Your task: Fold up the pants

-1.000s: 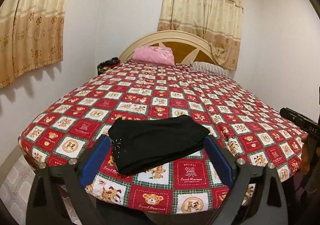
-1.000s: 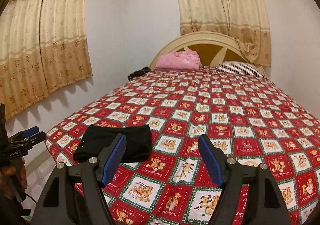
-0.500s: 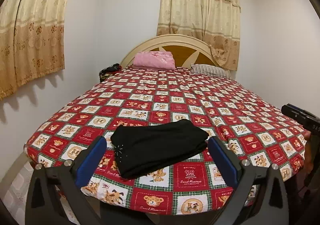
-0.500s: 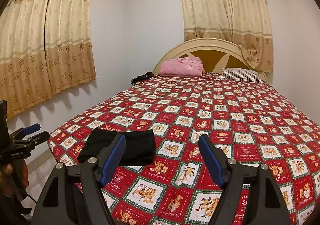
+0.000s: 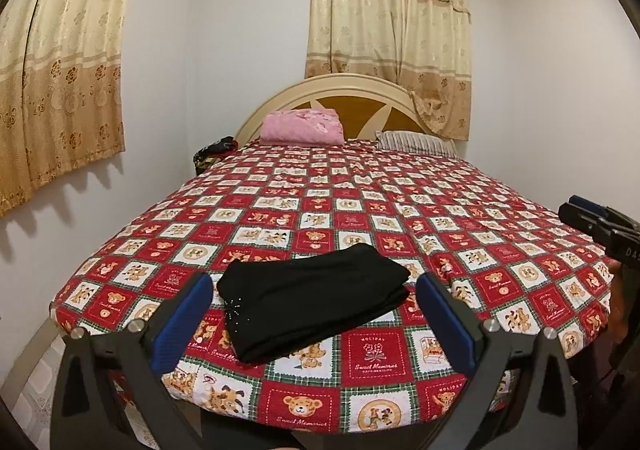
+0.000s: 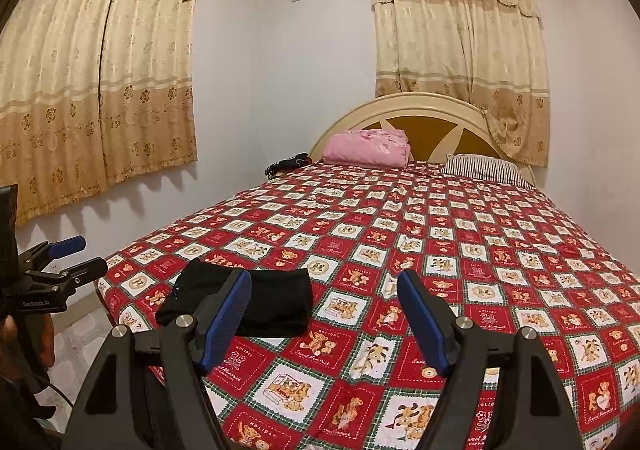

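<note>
Folded black pants (image 5: 312,300) lie at lower centre on the red teddy-bear patchwork bedspread (image 5: 360,209), while the left gripper (image 5: 314,314) and right gripper (image 6: 324,320) both gape wide, holding nothing.

Legible print on bedspread and grippers
The bedspread (image 5: 376,358) is showing "HOLIDAY" and "Sweet Memories"; the left gripper (image 6: 76,258) is bearing "GenRobot.AI".

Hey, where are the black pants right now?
The folded black pants lie on the teddy-bear bedspread near the bed's foot, toward its left corner; in the left wrist view they sit between the open left tongs, untouched.
</note>
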Tool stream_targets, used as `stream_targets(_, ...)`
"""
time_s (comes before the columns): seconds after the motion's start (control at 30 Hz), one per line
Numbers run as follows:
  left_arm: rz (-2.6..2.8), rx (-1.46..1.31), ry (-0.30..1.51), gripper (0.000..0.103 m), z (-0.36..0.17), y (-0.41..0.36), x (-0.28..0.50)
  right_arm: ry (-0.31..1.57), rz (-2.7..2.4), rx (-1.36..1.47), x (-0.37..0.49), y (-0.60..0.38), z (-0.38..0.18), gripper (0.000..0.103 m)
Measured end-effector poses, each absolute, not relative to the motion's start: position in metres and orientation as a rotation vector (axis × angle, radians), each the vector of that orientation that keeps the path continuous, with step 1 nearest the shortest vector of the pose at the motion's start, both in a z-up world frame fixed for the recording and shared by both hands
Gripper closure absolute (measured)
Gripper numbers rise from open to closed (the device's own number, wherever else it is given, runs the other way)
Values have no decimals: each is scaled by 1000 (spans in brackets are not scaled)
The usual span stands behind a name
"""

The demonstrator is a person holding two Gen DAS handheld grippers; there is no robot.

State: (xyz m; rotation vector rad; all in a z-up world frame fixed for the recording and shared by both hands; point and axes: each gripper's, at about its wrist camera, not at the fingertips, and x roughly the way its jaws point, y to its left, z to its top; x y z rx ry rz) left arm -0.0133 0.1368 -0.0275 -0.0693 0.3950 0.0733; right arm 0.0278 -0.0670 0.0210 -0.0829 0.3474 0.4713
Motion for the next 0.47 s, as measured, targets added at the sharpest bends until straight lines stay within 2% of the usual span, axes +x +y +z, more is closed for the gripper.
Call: stream_targets(0.47,65,-87,415,0,-36,142,-8,354,477,-89,27,-65,17,26)
